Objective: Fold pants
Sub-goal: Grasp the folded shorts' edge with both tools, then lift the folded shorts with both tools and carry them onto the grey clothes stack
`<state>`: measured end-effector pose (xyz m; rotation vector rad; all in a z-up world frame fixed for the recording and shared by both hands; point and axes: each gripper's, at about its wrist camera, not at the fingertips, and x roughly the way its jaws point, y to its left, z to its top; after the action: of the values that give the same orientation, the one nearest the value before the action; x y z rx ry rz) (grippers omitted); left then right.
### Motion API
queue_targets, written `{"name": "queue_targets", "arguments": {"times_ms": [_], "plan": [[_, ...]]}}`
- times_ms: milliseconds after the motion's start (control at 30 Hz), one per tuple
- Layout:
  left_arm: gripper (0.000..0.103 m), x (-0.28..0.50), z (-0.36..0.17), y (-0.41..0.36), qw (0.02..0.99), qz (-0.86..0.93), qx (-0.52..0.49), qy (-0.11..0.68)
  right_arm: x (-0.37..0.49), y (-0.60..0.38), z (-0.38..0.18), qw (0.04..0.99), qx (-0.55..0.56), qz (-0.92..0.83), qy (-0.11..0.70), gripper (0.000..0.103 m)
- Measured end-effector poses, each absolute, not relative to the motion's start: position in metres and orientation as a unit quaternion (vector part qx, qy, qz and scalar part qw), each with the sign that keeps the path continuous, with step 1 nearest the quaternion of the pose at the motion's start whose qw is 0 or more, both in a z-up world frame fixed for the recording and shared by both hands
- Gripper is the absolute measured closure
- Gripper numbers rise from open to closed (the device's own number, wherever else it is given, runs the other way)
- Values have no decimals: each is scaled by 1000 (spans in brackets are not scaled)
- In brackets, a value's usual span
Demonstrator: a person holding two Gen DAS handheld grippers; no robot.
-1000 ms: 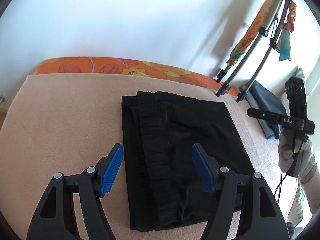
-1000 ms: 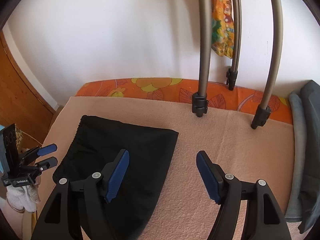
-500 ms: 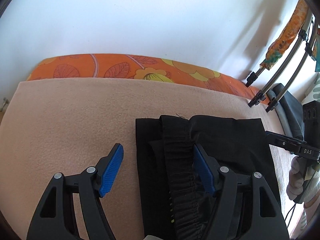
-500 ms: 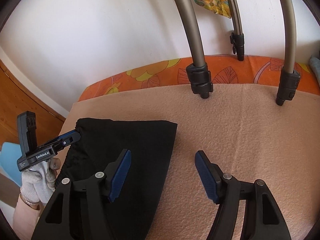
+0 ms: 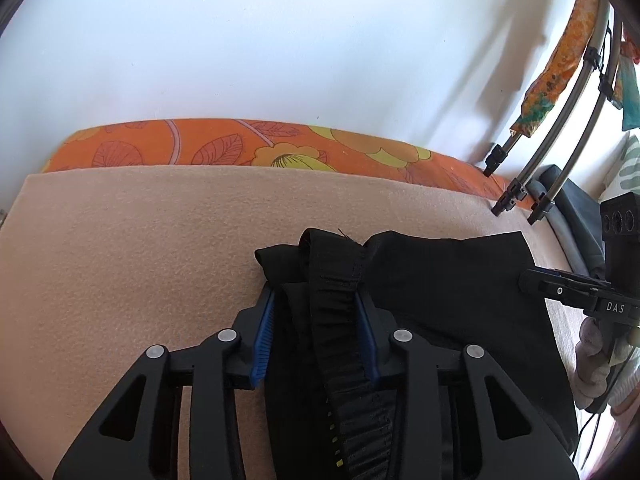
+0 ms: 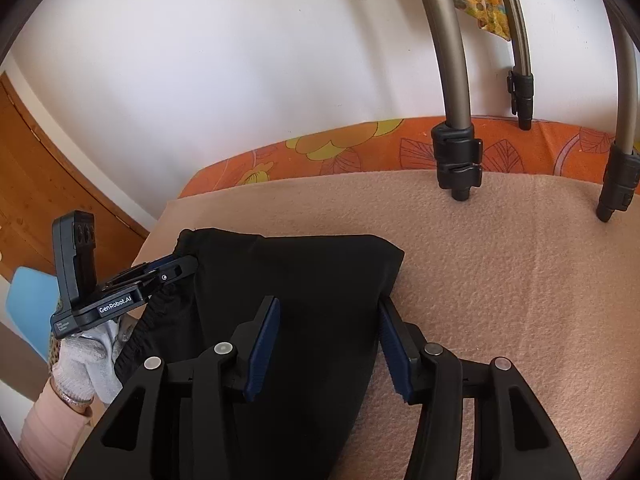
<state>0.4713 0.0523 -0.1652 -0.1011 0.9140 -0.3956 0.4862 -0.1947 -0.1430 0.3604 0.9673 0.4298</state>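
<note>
The black pants (image 5: 440, 280) lie folded on a peach blanket (image 5: 140, 232). My left gripper (image 5: 316, 300) is closing on the waistband end, with the elastic band (image 5: 336, 320) bunched between its blue pads (image 5: 264, 332). In the right wrist view the pants (image 6: 312, 276) spread under my right gripper (image 6: 328, 320), which straddles their right edge with both pads against the cloth. The left gripper also shows there (image 6: 176, 270), at the pants' left end. The right gripper shows in the left wrist view (image 5: 536, 282), at the pants' right edge.
An orange flowered mattress edge (image 5: 280, 148) runs along the white wall. Metal rack legs (image 6: 456, 160) stand on the blanket at the back right. Folded grey clothes (image 5: 576, 208) lie at the right. A wooden door (image 6: 36, 168) is at the left.
Both grippers have come down onto the pants and narrowed. The left jaws now pinch the waistband end. The right jaws now span the right edge of the cloth.
</note>
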Motion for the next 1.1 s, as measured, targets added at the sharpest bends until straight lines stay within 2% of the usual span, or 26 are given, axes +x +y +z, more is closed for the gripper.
{"name": "queue_targets", "arguments": {"times_ms": [67,100,167,233,467,800,1100], "plan": [[82,472,-165,54,877,-190,-55,437,489,-191,-147,840,186,212,464,74],[83,472,-166,55,877,-191,-59,436,487,-194,-147,839,189,214,463,76],[85,471,-165,56,878,-191,-65,434,487,-189,-149,838,189,218,464,90],[87,470,-163,56,879,-192,-69,432,485,-185,-146,842,185,215,459,94],[89,451,-134,62,892,-206,-86,394,466,-187,-117,858,192,218,425,97],[90,385,-41,58,922,-235,-69,300,409,-192,-31,891,167,230,353,97],[90,337,25,22,929,-271,-57,246,347,-233,43,924,133,207,293,97]]}}
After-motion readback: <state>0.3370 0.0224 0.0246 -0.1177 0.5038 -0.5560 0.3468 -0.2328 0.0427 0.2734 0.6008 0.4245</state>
